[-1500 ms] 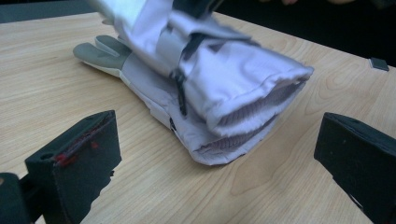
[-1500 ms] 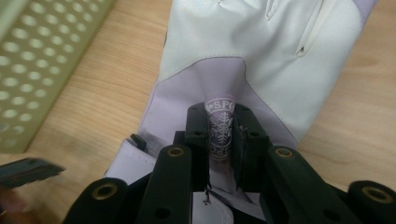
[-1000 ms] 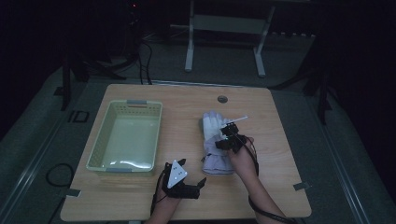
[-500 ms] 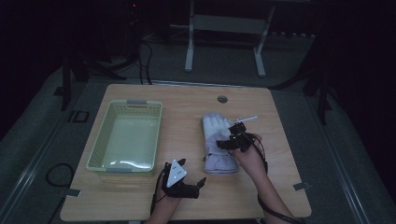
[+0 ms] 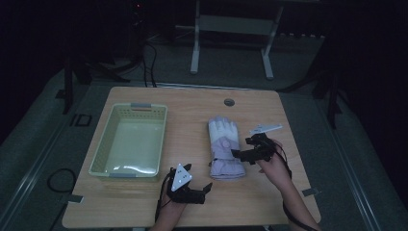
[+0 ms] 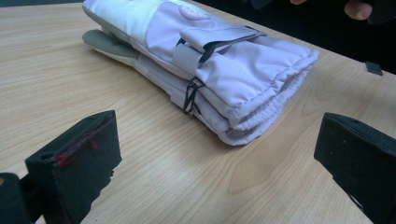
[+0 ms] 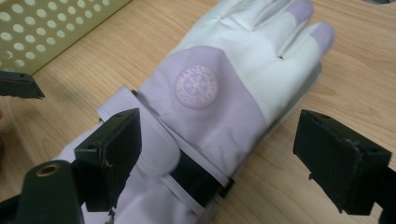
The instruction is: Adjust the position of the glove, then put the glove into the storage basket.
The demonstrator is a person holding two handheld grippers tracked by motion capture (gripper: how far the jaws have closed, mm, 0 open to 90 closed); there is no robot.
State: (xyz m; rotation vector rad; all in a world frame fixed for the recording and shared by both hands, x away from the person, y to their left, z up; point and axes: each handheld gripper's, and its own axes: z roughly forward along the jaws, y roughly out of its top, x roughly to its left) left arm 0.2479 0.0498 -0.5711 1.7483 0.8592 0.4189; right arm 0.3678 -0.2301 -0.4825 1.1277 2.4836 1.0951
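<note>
A pair of lilac and white gloves lies stacked on the wooden table, fingers pointing away from me. My right gripper hovers at the cuff's right side. Its jaws have just been opening and stand wide over the strap and round badge of the top glove, pressing nothing. My left gripper rests near the table's front edge, open, facing the cuffs of the gloves a short way ahead. A pale green basket sits to the left.
The perforated basket wall stands just left of the gloves. A round grommet hole is in the table's far side. Metal stand legs rise behind the table. A hand hangs beyond the gloves.
The right gripper let go of the glove's cuff, its jaws spread, and it drew back to the right. The gloves and the left gripper kept still.
</note>
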